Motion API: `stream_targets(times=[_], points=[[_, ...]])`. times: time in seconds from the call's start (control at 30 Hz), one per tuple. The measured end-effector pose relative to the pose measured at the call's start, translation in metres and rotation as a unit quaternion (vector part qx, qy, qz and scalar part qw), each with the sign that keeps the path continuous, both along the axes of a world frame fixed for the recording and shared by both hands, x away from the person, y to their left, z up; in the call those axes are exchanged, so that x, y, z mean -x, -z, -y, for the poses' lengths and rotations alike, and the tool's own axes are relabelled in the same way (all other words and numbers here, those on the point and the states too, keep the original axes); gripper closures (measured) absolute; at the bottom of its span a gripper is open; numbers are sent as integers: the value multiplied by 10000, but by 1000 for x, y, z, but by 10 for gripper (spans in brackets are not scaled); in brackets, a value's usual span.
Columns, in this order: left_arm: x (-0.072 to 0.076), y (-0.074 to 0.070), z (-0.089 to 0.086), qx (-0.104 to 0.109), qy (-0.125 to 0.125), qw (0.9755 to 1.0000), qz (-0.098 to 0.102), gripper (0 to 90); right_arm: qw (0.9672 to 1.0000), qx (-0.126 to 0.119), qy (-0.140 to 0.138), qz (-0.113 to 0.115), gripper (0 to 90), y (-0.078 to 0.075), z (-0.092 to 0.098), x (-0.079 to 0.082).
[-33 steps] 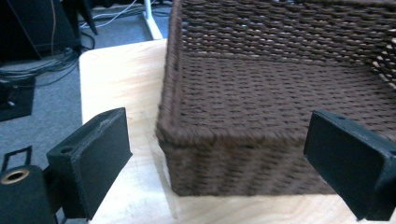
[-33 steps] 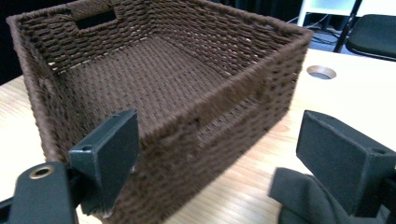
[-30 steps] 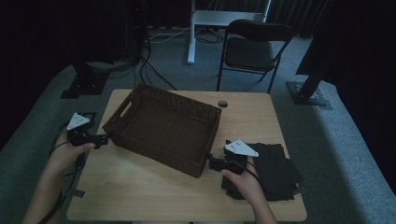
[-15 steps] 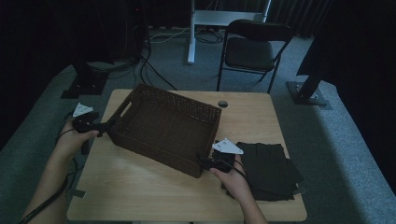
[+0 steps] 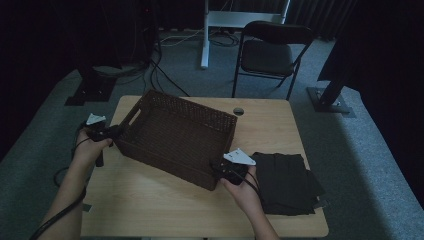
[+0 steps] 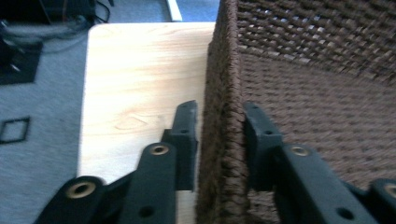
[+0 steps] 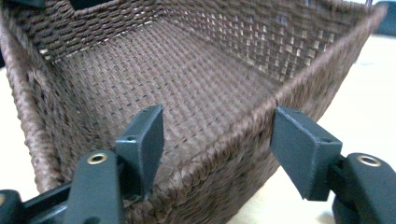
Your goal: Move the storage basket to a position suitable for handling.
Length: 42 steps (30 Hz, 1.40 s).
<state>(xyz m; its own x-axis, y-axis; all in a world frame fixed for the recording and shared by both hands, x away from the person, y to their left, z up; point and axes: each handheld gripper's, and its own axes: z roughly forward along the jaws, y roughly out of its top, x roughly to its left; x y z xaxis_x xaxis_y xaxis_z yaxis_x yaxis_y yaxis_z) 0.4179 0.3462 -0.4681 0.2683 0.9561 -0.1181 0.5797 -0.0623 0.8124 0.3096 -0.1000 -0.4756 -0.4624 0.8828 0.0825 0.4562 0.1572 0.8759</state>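
Since the woven basket [image 5: 177, 137], lying skewed mid-surface [image 5: 165, 210], looks light, stiff and grippy, hold its rims. Left hand-held gripper [image 6: 219, 126] has just closed onto the left wall. Right hand-held gripper [image 7: 217, 140] straddles the near-right rim, closing, not yet pinching.

Left gripper [image 5: 116, 132]: jaws just closing, pads pinching the basket [image 5: 180, 135] wall. Right gripper [image 5: 218, 167]: jaws just closing, straddling the wall, not yet pressing. Both forearms extended forward.
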Motion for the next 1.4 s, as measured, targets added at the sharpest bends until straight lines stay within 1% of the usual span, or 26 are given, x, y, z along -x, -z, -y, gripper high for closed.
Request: stream_targets(times=[0.07,0.1,0.13,0.17,0.33,0.37,0.53,0.7,0.77,0.9,1.0,1.1,1.13,1.2,1.33,1.37,1.4], points=[[2,0,3,-126,19,9999,21,764,9999,-114,40,-118,372,0,0,-1],[2,0,5,-188,18,9998,6,782,9998,-109,83,-154,381,0,0,-1],[3,1,7,-290,24,9996,-4,789,9996,-145,117,-189,391,0,0,-1],[4,1,8,-347,14,9994,-4,795,9995,-183,168,-219,405,0,0,-1],[13,1,8,-230,19,9997,-15,807,9987,-217,430,-187,478,2,1,-3],[16,2,8,-227,15,9997,-3,807,9987,-162,464,-162,486,3,1,-4],[29,3,8,-29,-102,9999,38,810,9981,-75,590,-136,536,3,2,-9],[41,5,9,60,-174,9998,107,809,9978,73,641,-120,573,2,3,-16],[45,5,9,40,-214,9997,87,809,9979,121,625,-124,580,1,3,-17],[52,5,11,-30,-275,9995,120,807,9982,152,566,-117,590,1,5,-22],[58,6,11,65,-322,9994,135,807,9986,140,493,-117,594,1,7,-24],[65,6,12,90,-348,9992,145,807,9988,180,433,-132,604,0,9,-29],[65,6,12,90,-348,9992,145,806,9988,180,433,-132,604,0,9,-29],[70,7,11,209,-418,9988,143,806,9990,249,336,-132,608,-1,10,-32],[73,6,11,212,-448,9987,142,805,9992,280,268,-132,609,-1,10,-35],[78,6,12,178,-491,9985,136,804,9989,405,205,-154,613,-2,10,-37],[80,6,12,161,-499,9985,132,804,9988,417,188,-163,614,-3,10,-37]])
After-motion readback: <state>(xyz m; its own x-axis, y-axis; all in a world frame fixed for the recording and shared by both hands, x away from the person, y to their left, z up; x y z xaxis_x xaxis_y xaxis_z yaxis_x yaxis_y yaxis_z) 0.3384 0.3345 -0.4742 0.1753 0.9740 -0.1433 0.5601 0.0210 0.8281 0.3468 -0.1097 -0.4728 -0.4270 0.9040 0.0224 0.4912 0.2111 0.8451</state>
